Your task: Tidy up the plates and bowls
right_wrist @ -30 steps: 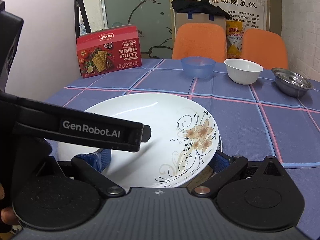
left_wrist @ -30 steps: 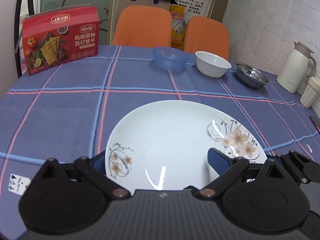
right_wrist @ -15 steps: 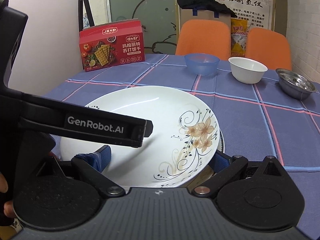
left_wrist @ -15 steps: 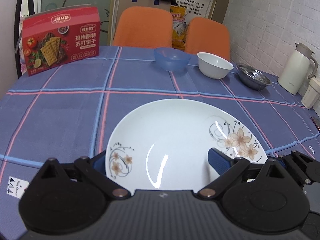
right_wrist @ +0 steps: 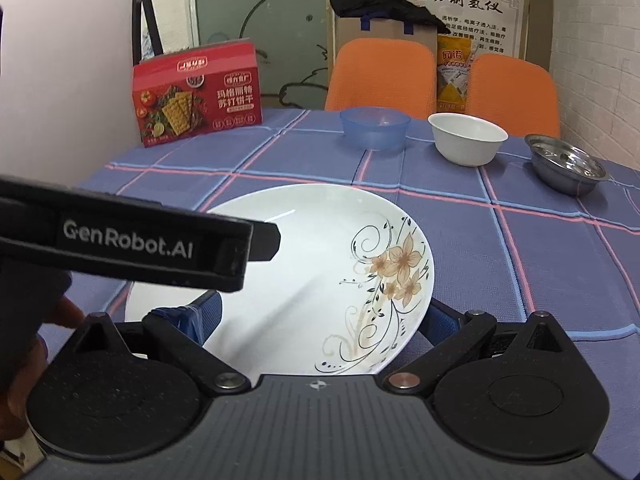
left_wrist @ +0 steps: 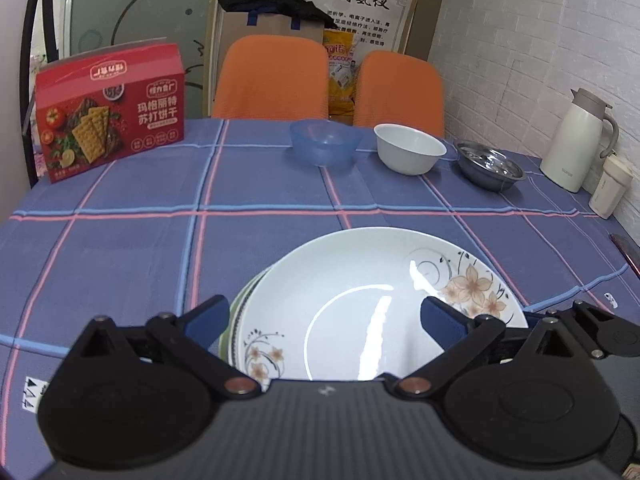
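Left gripper (left_wrist: 324, 320) spread wide, blue fingers (left_wrist: 208, 318) either side of the floral plate (left_wrist: 360, 300), the right pad lying over the plate's inner face, the left pad clear of the rim; nothing pinched. Floral plate tilted, resting on a green-rimmed plate (left_wrist: 236, 312) whose edge peeks out at the near left. Right gripper (right_wrist: 320, 320) likewise released, blue fingers (right_wrist: 206, 312) flanking the near edge of the same floral plate (right_wrist: 320, 248); contact at the right pad impossible to tell. Left gripper's black body, marked GenRobot.AI, crossing the near left of the right wrist view, a fingertip of the person's hand (right_wrist: 66, 314) just below it. Along the far side of the blue checked tabletop (left_wrist: 120, 248): blue bowl (left_wrist: 326, 142), white bowl (left_wrist: 410, 154), steel bowl (left_wrist: 490, 170), in a row left to right. Red cracker box (left_wrist: 110, 108) upright at far left.
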{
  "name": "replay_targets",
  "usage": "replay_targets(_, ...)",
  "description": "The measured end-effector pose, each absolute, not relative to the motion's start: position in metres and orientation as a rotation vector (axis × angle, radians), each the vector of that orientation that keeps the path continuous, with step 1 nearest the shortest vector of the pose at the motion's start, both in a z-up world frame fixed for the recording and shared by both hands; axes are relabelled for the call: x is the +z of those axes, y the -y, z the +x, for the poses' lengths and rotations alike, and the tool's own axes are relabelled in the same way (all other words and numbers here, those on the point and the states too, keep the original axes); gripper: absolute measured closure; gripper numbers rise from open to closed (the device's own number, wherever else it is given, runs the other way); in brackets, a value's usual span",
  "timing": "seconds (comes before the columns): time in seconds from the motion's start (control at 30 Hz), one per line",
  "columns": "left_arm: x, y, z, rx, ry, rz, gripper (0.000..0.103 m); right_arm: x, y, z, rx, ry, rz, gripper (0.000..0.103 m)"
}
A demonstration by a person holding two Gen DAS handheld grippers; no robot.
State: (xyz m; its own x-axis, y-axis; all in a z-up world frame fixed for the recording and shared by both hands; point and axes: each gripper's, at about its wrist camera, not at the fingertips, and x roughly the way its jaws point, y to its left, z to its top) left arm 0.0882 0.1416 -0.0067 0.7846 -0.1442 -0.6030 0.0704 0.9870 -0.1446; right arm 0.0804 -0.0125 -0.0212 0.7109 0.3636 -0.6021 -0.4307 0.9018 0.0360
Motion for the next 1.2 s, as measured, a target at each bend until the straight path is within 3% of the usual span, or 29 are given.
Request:
replay_targets(0.33,-0.006,-0.136,0.089,-0.105,-0.672,-0.104,0.002,-0.023,0.015,0.077,0.489,-0.656,-0.208,0.014)
replay_targets(0.63,0.000,-0.138,0.085,-0.081,-0.656,-0.101,0.002,-0.001,0.049,0.062,0.450,-0.530,-0.094,0.014)
replay_targets(0.97,0.014,-0.129,0.097,-0.060,-0.643,-0.110,0.001,-0.018,0.132,0.076,0.253,-0.578,0.100,0.014)
replay_targets(1.2,0.016,-0.076,0.133,-0.175,-0.675,-0.073,0.001,-0.025,0.150,0.085,0.242,-0.599,0.145,0.014)
